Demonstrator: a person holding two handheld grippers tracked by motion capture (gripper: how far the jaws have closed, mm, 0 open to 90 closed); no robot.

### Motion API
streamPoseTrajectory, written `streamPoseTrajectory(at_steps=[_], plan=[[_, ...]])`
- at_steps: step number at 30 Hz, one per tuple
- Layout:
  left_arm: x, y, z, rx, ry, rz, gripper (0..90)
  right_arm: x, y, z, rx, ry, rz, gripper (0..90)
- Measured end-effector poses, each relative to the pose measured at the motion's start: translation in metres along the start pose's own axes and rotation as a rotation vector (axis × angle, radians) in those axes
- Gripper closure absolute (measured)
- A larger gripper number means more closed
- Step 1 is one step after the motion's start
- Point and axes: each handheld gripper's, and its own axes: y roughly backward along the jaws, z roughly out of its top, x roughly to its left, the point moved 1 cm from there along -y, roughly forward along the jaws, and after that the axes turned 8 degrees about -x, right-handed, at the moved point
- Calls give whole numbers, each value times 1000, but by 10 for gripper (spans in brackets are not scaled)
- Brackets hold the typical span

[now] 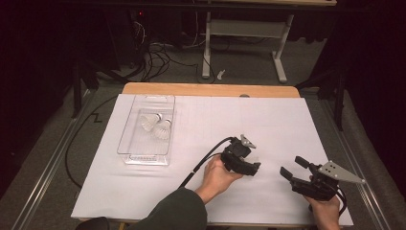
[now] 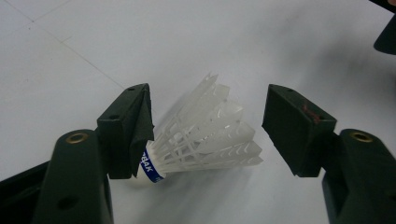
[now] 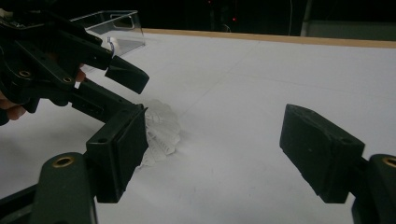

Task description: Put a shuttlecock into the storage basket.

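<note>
- The left gripper (image 1: pixel 251 168) hangs low over the white table (image 1: pixel 268 120) near its front edge, jaws spread wide.
- A white shuttlecock (image 2: pixel 205 135) lies on its side between those jaws, its cork end just beside one pad; whether they touch is unclear.
- The right gripper (image 1: pixel 292 167), near the front right corner, is also spread wide and holds nothing.
- Two more shuttlecocks (image 1: pixel 157 125) sit in a clear tray (image 1: pixel 128 129) towards the left edge.

Your way across the white paper-covered table (image 1: pixel 268 120) lay open toward its far and right edges. Only the clear plastic tray (image 1: pixel 128 128) near the far left corner, holding two white feathered shuttlecocks (image 1: pixel 157 126), blocked passage there.
</note>
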Motion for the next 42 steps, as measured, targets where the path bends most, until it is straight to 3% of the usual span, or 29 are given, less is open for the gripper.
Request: streamPoseTrajectory(at_steps=[27, 42], plan=[[1, -8, -2, 48, -10, 36, 371, 0, 0, 0, 2, 2, 5, 237], [8, 1, -7, 70, -23, 48, 499, 0, 0, 0, 2, 0, 5, 237]])
